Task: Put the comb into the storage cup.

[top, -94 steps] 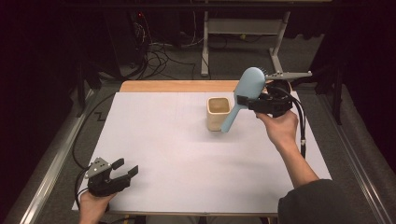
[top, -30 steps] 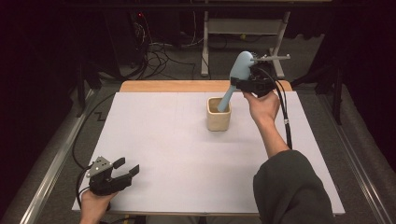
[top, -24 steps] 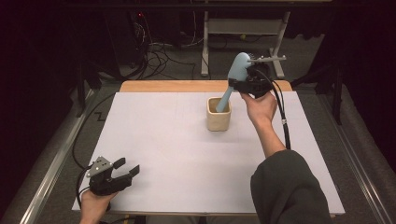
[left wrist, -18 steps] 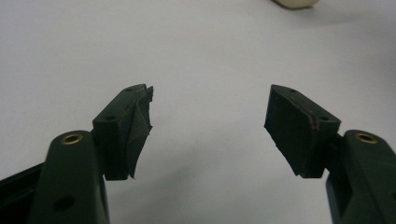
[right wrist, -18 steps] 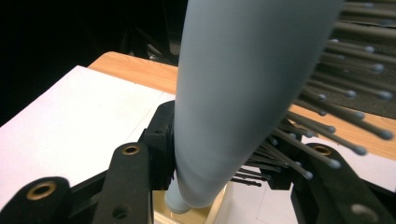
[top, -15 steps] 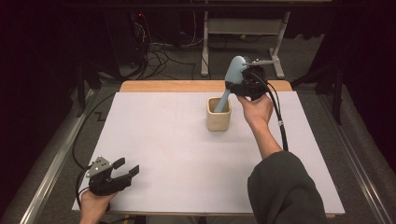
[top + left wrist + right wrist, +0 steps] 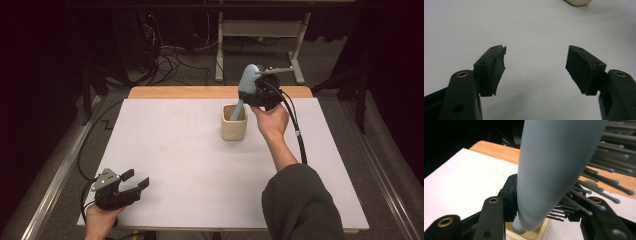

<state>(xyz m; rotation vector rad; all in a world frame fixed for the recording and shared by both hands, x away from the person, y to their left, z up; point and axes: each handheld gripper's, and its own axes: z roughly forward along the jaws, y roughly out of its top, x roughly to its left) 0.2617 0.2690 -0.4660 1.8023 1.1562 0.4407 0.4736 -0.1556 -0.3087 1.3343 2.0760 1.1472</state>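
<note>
A person works at a white table (image 7: pixel 190 165) with a two-jaw gripper in each hand. The right gripper (image 7: pixel 256 95), at the far side, is clamped on one pale blue hairbrush (image 7: pixel 246 82) at its paddle head. The brush hangs almost upright below the gripper, handle downward, with the handle's tip inside the mouth of one cream square cup (image 7: pixel 234 125) standing directly beneath it. In the right gripper view the brush's (image 7: pixel 554 170) smooth back presses against one jaw, while its thin ball-tipped bristles (image 7: pixel 599 185) fan toward the other, above the cup (image 7: pixel 529 233).

The brush looks light, with a stiff, smooth plastic body that could slip in the pads; the bristles seem springy and would give under pressure. A hold across the solid head or the neck appears safer than one on the bristles. The cup looks light enough to tip if the handle knocks its rim.

The left gripper (image 7: pixel 120 187) rests near the table's front edge, well apart from the cup, jaws spread with nothing between its pads (image 7: pixel 580 68).
</note>
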